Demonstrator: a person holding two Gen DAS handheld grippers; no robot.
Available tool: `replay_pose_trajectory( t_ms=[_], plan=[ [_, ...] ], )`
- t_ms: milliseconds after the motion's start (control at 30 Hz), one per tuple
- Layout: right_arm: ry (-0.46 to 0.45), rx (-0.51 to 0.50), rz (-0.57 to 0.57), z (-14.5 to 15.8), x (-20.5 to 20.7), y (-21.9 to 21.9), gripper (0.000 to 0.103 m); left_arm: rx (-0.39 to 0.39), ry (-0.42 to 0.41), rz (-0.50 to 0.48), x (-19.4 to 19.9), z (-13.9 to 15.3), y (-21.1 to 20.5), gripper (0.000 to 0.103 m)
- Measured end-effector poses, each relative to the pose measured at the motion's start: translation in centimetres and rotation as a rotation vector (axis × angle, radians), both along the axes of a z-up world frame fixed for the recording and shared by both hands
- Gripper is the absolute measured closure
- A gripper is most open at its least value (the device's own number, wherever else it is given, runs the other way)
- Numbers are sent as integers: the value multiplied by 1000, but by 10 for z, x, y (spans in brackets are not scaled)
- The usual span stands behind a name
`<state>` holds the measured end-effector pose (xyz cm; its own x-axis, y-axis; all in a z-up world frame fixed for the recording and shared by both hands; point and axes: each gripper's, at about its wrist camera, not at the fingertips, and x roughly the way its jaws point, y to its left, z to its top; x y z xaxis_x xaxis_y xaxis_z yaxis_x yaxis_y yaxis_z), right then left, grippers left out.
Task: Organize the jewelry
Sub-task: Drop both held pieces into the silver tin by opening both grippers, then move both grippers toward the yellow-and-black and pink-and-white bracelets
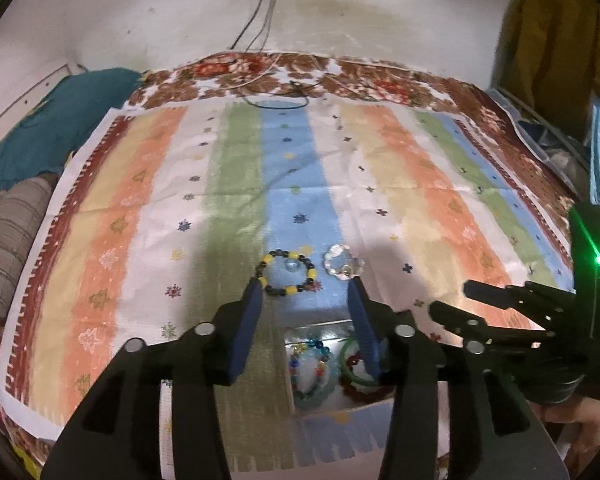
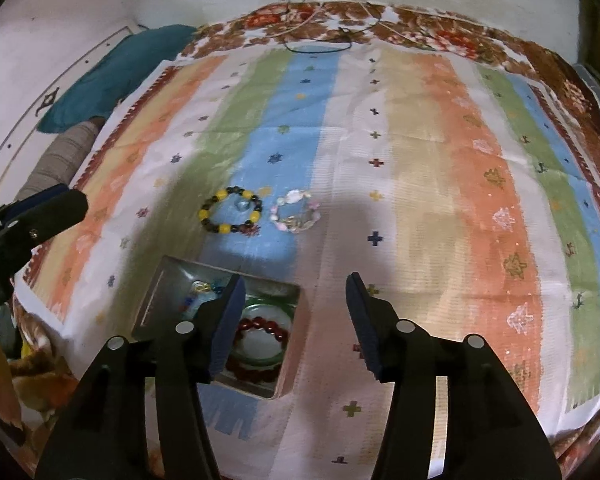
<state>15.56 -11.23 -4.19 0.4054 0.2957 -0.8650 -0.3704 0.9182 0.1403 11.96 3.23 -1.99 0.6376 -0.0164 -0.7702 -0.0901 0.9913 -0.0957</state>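
A yellow-and-black beaded bracelet point(image 2: 231, 211) lies flat on the blue stripe, a small clear bead inside its ring, with a pale pink-and-clear bracelet point(image 2: 297, 211) just beside it at three o'clock. At six o'clock from them, an open metal tin point(image 2: 153, 300) holds a green bangle point(image 2: 268, 304), a dark-red beaded bracelet point(image 2: 262, 330) and multicoloured beads point(image 1: 312, 364).

Left gripper point(image 1: 306, 294): black two-finger tool with blue pads point(image 1: 249, 328), pitched downward, jaws parted with nothing between them. Right gripper point(image 2: 294, 294): same build, pitched steeply downward, jaws parted and likewise empty, blue pads point(image 2: 362, 320) facing each other across the gap. In the left wrist view the right gripper lies at the right edge, a hand point(image 1: 580, 432) beneath it.
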Motion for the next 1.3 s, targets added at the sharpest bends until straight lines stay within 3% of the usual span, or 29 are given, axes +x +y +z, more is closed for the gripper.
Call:
replay_pose_trajectory(
  t_ms=[200,367,500,700,1033,1300],
  plan=[
    [8,-4,-19,-2,12,-1,37,18,53,37,18,-11,8,39],
    [14,-12,-17,-5,21,1,30,-41,103,54,33,-20,15,31],
    [10,-31,-30,-6,29,3,26,9,131,66,44,-28,18,26],
    [-18,-80,-26,-10,42,8,21,48,177,97,60,-39,30,23],
    [-27,-141,-23,-20,60,17,20,37,223,91,82,-55,34,19],
    [16,-150,-27,-35,78,21,20,0,269,97,98,-73,40,19]
  ],
)
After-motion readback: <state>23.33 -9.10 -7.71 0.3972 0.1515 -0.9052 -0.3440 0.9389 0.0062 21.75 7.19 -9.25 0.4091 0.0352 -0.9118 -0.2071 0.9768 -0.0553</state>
